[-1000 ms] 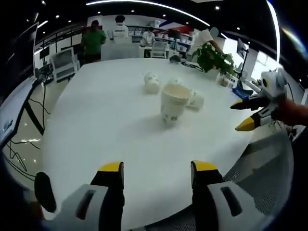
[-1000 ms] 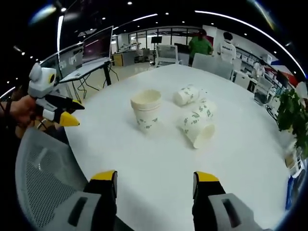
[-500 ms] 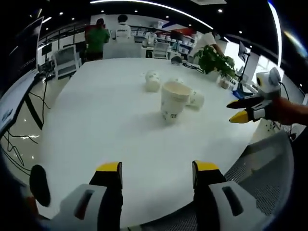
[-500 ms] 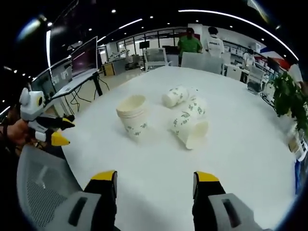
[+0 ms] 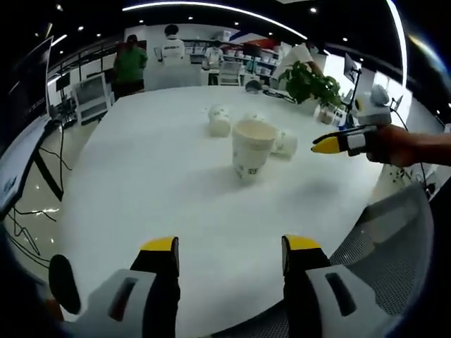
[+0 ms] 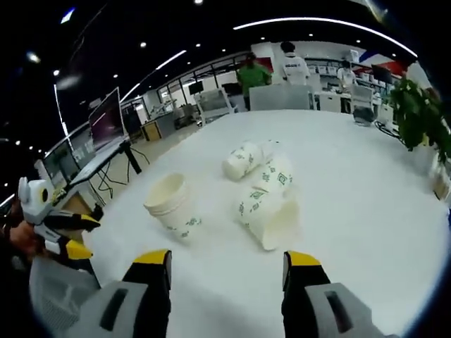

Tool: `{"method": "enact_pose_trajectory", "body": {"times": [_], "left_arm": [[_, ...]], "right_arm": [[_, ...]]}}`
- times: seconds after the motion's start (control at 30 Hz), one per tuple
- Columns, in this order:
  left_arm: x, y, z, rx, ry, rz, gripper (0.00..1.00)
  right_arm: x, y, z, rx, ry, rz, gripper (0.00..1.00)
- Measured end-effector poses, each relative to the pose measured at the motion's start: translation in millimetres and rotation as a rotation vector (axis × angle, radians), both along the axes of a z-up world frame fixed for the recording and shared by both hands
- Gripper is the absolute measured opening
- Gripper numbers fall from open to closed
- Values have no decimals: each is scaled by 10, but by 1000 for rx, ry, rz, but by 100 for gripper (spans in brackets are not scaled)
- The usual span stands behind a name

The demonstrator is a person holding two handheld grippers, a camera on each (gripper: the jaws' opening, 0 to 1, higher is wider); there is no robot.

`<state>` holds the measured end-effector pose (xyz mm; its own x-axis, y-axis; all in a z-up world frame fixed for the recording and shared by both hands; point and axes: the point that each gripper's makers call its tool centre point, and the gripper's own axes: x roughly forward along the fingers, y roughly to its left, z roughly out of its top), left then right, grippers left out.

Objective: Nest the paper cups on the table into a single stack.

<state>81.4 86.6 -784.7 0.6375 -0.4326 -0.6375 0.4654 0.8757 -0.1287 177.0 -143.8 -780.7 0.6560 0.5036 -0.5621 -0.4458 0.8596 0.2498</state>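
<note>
We see an upright stack of cups (image 5: 251, 148) standing on the white table (image 5: 141, 183), well ahead of our left gripper (image 5: 229, 248), whose jaws are apart w/ nothing between them. Beyond the stack lie several loose cups on their sides (image 6: 266, 204), one lone cup (image 5: 220, 121) off to its far left. Our right gripper (image 6: 229, 263) is also spread wide, holding nothing; the stack sits ahead-left of its jaws, the tipped cups straight ahead. A potted plant (image 5: 310, 82) stands at the table's far edge, behind the stack.
</note>
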Motion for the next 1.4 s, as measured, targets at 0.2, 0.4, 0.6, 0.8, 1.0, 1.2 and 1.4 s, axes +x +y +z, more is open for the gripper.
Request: {"method": "enact_pose_trajectory", "body": {"times": [0.2, 0.4, 0.6, 0.8, 1.0, 1.2, 1.4], "left_arm": [[-1, 14, -32, 18, 4, 0, 57], [11, 81, -134, 8, 31, 27, 56], [-9, 45, -158, 2, 40, 30, 55], [-25, 29, -175, -2, 55, 25, 55], [-23, 49, -167, -20, 62, 52, 55], [-34, 55, -181, -27, 73, 56, 55], [-34, 62, -178, -24, 73, 57, 55]], "right_arm": [[292, -25, -61, 103, 15, -99, 64], [484, -37, -58, 262, 48, -199, 58], [620, 9, -163, 330, 62, -242, 58], [712, 122, -291, 379, 100, -237, 55], [824, 193, -278, 423, 94, -249, 43], [762, 306, -231, 486, 106, -200, 11], [510, 408, -234, 456, 130, -103, 0]]}}
